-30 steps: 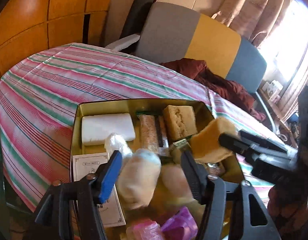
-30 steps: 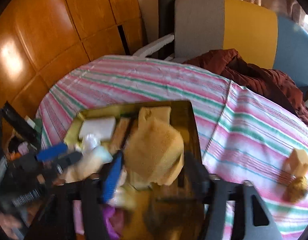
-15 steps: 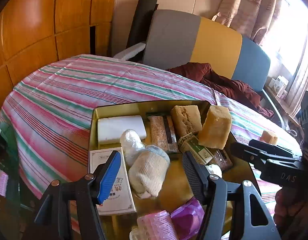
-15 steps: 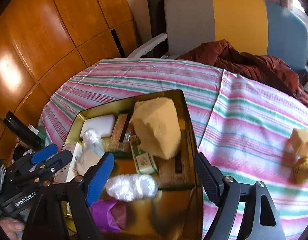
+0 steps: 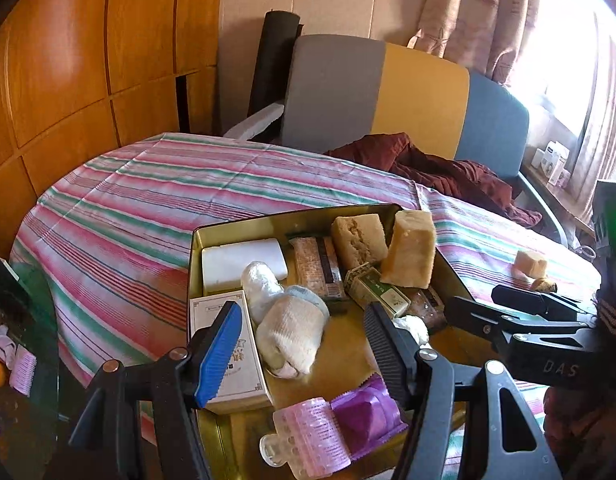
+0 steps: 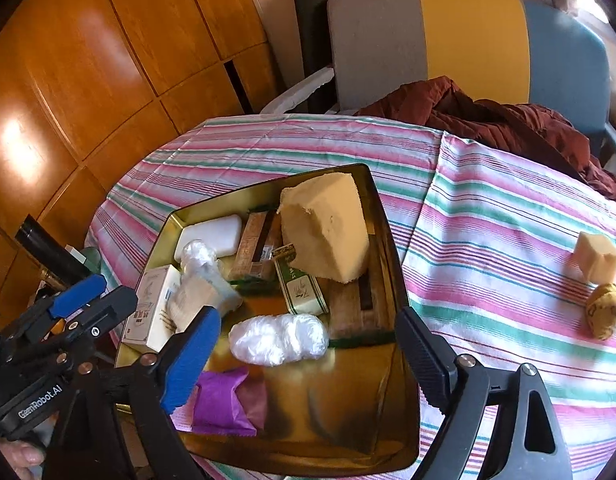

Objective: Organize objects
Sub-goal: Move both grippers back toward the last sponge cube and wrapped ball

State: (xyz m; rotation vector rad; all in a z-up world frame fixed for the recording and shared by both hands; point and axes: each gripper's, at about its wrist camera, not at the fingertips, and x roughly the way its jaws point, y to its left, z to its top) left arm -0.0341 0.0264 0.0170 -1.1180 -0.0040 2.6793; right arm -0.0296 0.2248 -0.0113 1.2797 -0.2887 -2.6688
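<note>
Two loose pieces, a small foam cube (image 6: 598, 257) and brown lump (image 6: 604, 316), await you on the table (image 6: 488, 240); your right gripper (image 6: 308, 364), jaws widening and empty, has just dropped the big sponge block (image 6: 328, 228) into the gold tin (image 6: 382, 216); your left gripper (image 5: 303, 356) hovers half-spread, holding nothing.

Left gripper (image 5: 303, 344) empty and parted; right gripper (image 6: 308, 356) empty, jaws opening.

"GenRobot.AI" in white on left claw (image 6: 89, 294) body. "DAS" on right claw (image 5: 520, 304) body. Box print too small to read.
</note>
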